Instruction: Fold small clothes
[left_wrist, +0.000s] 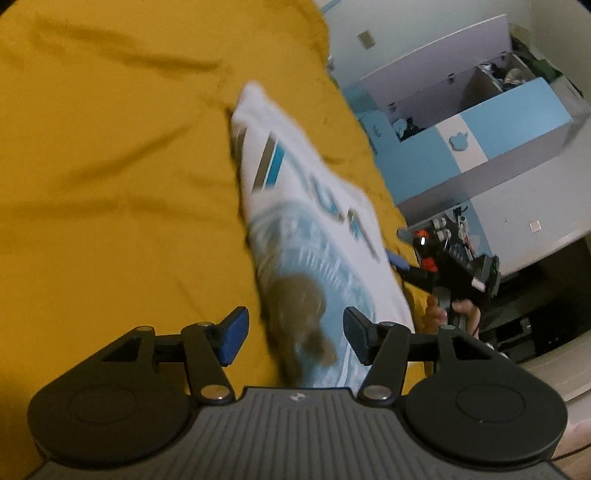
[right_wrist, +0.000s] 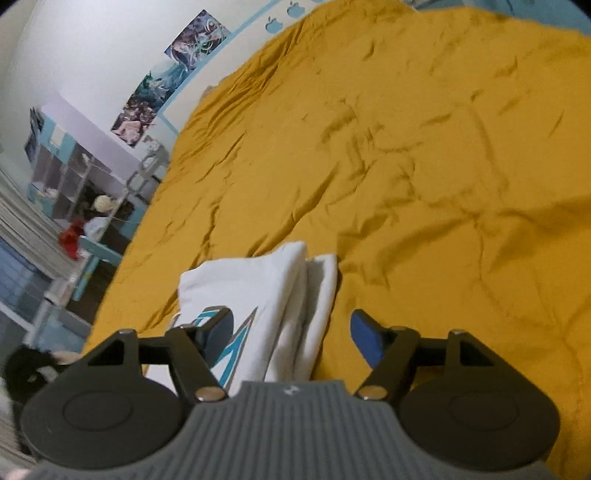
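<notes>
Left wrist view: the left gripper (left_wrist: 293, 334) stands wide, blue pads clasping nothing, over a folded white T-shirt (left_wrist: 295, 192) with a blurred blue-brown print, lying on the rumpled mustard bedspread (left_wrist: 110, 166). Right wrist view: the right gripper (right_wrist: 291, 334) gapes wide above the shirt's soft layered edge.

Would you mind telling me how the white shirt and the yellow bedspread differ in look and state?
The white shirt carries blue and grey print; the yellow bedspread is one plain colour. The shirt is folded into a compact, layered bundle; the bedspread lies spread out, rumpled with creases. The shirt rests on top; the bedspread lies beneath. Both are cloth.
</notes>
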